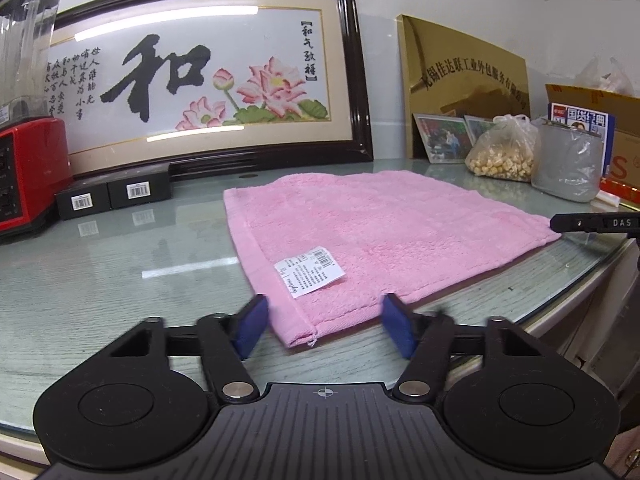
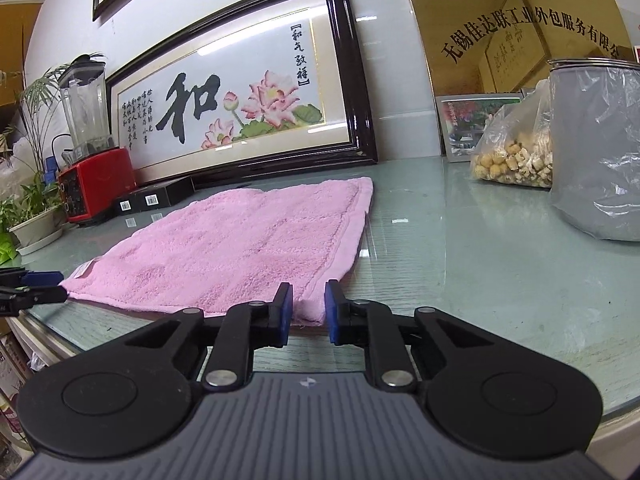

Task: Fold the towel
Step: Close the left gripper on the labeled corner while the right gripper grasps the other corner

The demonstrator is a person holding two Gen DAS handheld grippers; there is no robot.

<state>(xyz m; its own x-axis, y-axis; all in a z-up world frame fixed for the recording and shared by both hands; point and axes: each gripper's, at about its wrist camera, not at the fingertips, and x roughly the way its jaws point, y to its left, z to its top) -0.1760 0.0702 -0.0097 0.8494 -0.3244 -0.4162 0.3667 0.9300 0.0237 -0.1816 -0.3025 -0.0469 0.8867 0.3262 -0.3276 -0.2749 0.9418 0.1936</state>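
Observation:
A pink towel [image 1: 384, 232] lies flat on the glass-topped table [image 1: 100, 280], with a white label [image 1: 310, 272] near its near-left corner. My left gripper [image 1: 326, 328] is open, its blue pads [image 1: 252, 326] standing on either side of that corner without touching it. In the right wrist view the towel [image 2: 240, 252] stretches away to the left. My right gripper [image 2: 308, 314] is closed to a narrow gap on the near-right corner, and the cloth fills the gap. Each gripper shows at the other view's edge: the right gripper [image 1: 592, 224] and the left gripper [image 2: 32, 286].
A large framed picture [image 1: 208, 80] leans on the wall behind the towel. A red blender [image 1: 24, 128] and black boxes [image 1: 112, 196] stand at the left. A bag of nuts [image 1: 502, 152], a grey bag [image 1: 568, 160] and a gold plaque [image 1: 464, 76] stand at the right. The table's edge [image 1: 580, 292] curves near the right.

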